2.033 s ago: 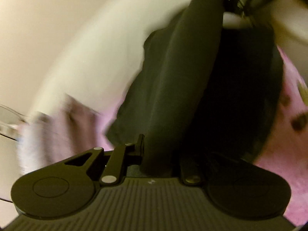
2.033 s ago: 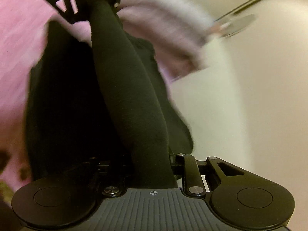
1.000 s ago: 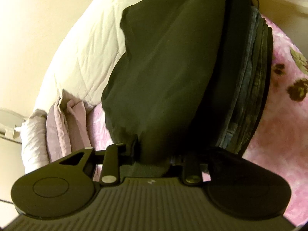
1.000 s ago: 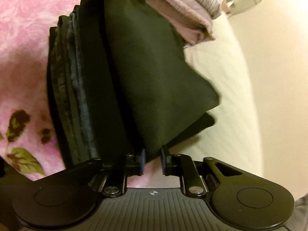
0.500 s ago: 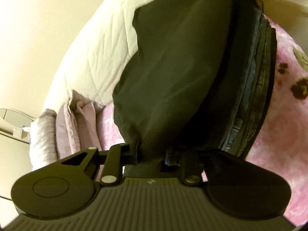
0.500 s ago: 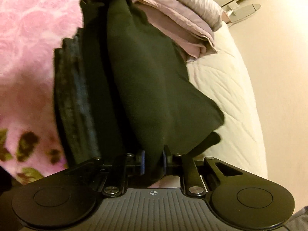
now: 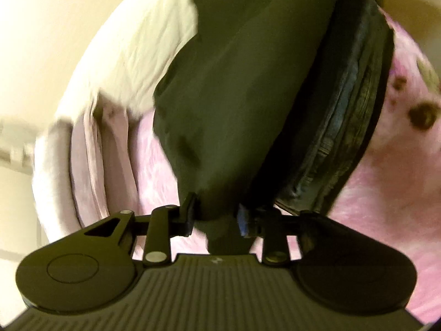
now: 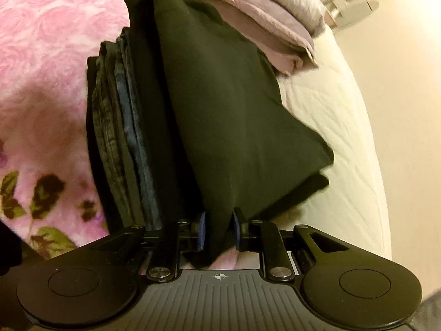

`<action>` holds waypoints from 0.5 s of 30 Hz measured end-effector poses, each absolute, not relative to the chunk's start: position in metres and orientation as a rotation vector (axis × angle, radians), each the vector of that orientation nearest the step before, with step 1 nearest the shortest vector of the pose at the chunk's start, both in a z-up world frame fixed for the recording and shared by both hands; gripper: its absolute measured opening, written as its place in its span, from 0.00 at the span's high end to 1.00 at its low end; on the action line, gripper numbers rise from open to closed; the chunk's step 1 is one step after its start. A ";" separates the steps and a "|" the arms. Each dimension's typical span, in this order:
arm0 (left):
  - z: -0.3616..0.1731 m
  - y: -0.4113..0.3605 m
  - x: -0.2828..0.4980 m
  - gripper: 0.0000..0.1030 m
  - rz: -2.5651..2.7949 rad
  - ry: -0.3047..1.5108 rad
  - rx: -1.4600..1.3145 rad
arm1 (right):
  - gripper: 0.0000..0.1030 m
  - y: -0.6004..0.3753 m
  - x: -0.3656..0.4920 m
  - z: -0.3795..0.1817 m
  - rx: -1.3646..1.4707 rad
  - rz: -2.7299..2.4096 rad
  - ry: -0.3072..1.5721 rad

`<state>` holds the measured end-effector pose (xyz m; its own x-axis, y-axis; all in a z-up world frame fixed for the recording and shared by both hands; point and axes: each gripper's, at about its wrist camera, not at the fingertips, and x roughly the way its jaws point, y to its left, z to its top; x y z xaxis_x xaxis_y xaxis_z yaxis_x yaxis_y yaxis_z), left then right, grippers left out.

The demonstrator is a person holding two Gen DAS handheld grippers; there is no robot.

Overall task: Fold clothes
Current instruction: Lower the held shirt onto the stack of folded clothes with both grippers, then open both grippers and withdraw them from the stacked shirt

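Landmark: the stack of folded dark clothes (image 8: 121, 138) on the pink floral blanket (image 8: 46, 88) covering the bed.
Black garment (image 8: 220, 104): a folded dark panel held up on edge right beside the stack, on its side toward the white quilt (image 8: 339, 127); it stretches between the two tools.
Left hand-held gripper (image 7: 216, 216): jaws narrowed onto one end of the black garment, cloth bunched between the pads.
Right hand-held gripper (image 8: 219, 230): jaws likewise pinched on the other end, blue pads (image 8: 201, 229) pressing the fold.
Lilac bedding (image 8: 261, 33): a folded pile beyond the garment, further from the stack, against the quilt.
Handling, as I judge it: soft, limp and light; it sags between the two grips and the free corner hangs loose toward the quilt. Not fragile, probably a bit slick.
Where to hold: at the two ends of the folded edge, as now, taking all layers so none slips out.
Step in hand: likely laying the folded piece onto the stack.
Risk: the loose corner may fold under or drag the pile askew.
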<state>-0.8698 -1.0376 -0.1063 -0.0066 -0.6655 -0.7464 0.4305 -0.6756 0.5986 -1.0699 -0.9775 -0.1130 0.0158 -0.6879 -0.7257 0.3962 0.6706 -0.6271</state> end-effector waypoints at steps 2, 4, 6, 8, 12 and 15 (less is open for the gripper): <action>-0.095 -1.036 -0.862 0.69 -1.772 -0.120 1.438 | 0.81 -0.973 -1.074 -0.106 -0.204 -0.894 1.304; -0.083 -1.034 -0.857 0.69 -1.758 -0.004 1.375 | 0.81 -0.970 -1.077 -0.093 -0.088 -0.927 1.259; -0.075 -1.034 -0.855 0.69 -1.752 0.074 1.319 | 0.81 -0.970 -1.079 -0.077 0.014 -0.958 1.181; -0.072 -1.037 -0.856 0.67 -1.750 0.124 1.276 | 0.80 -0.971 -1.080 -0.062 0.120 -0.980 1.087; -0.066 -1.045 -0.859 0.66 -1.743 0.220 1.189 | 0.76 -0.984 -1.077 -0.044 0.273 -0.988 0.898; -0.070 -1.053 -0.861 0.66 -1.730 0.293 1.157 | 0.70 -1.005 -1.076 -0.048 0.374 -0.985 0.829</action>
